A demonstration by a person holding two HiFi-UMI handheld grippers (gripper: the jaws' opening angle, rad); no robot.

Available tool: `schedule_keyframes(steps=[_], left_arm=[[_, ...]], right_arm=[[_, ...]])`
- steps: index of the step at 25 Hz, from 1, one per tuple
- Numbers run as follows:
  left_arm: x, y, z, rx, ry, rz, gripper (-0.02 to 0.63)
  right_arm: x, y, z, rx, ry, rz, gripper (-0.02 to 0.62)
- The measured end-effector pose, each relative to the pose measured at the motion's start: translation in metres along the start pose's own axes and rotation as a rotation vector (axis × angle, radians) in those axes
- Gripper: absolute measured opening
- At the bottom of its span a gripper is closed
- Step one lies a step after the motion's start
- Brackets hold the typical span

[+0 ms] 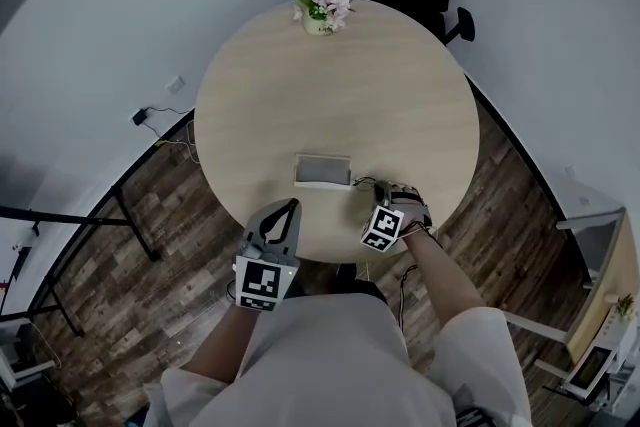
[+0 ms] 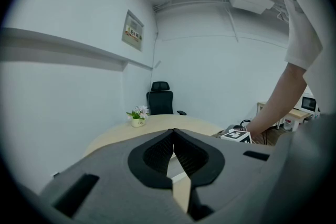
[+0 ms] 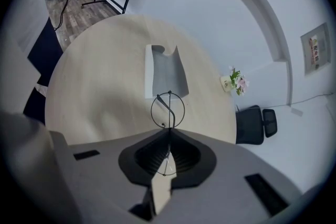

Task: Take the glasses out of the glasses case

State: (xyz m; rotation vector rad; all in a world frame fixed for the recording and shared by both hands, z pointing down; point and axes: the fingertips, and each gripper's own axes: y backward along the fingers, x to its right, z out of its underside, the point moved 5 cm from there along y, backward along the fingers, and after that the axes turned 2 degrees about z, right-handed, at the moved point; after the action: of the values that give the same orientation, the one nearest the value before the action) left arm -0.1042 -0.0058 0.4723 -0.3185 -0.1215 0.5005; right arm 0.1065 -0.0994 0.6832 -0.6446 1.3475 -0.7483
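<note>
The glasses (image 3: 168, 110) are already out of the glasses case (image 3: 167, 73). The right gripper (image 3: 169, 131) is clamped on them, its jaws pressed together on the thin wire frame. They hang over the counter (image 1: 330, 85), close to its near edge and just to the right of the case, not touching it. The case lies open near the same edge, and its grey inside looks empty.

So, in my judgement, the removal step itself is done and the glasses are in transport. The next move calls for a free spot on the counter beside the case, a slow lowering, and opening the jaws only when the frame rests on the wood. The frame is thin and light, so it can twist or slip if the grip loosens too early.

The long axis of the glasses runs along the line the right gripper points, toward the case. One round lens sticks out beyond the jaw tips, and the rest lies back between the jaws. A temple arm crosses the front lens, so they seem folded.

The left gripper (image 2: 173, 131) has its jaws together with nothing between them, and it hovers at the near edge, left of the case.
</note>
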Motion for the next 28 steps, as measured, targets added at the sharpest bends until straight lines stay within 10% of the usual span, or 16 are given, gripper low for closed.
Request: schedule_keyframes(steps=[28], left_arm=[[0.027,-0.029,0.009,-0.096,0.056,-0.116,0.009]], right_arm=[[-0.005,-0.047,0.018,0.094,0.173,-0.078,0.020]])
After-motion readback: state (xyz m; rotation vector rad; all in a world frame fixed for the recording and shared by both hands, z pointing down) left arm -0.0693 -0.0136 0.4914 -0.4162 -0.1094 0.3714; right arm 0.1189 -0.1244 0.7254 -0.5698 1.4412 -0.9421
